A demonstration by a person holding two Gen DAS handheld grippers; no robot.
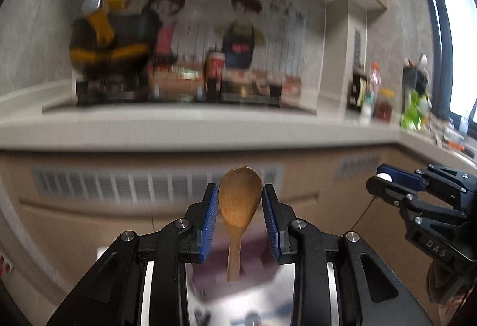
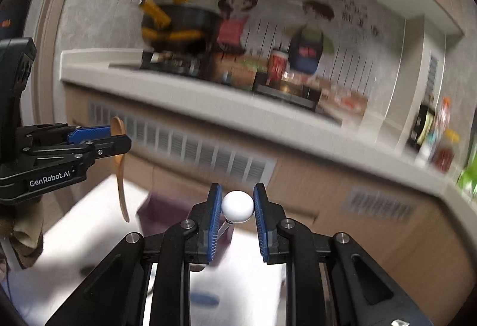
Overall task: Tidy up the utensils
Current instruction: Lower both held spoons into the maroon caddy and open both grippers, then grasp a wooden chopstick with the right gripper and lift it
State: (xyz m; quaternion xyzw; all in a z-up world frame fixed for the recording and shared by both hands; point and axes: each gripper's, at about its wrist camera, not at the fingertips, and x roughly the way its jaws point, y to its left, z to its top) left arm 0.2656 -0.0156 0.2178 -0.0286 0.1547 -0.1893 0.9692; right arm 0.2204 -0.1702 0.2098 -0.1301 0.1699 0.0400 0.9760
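Note:
My left gripper (image 1: 240,197) is shut on a wooden spoon (image 1: 238,206), gripping its bowl so the handle hangs down. It also shows in the right wrist view (image 2: 119,141), with the wooden spoon (image 2: 120,174) dangling from it. My right gripper (image 2: 237,203) is shut on a white round-headed utensil (image 2: 237,206) with a thin metal stem below. In the left wrist view the right gripper (image 1: 384,180) is at the right, with the white head (image 1: 383,177) between its pads. Both grippers are raised in front of the counter.
A grey kitchen counter (image 1: 208,129) runs across ahead with a black-and-yellow pot (image 1: 101,39), a red can (image 1: 215,66) and bottles (image 1: 375,93) at the right. A purple container (image 2: 167,212) sits below on a white surface (image 2: 89,221). Cabinet fronts with vents lie under the counter.

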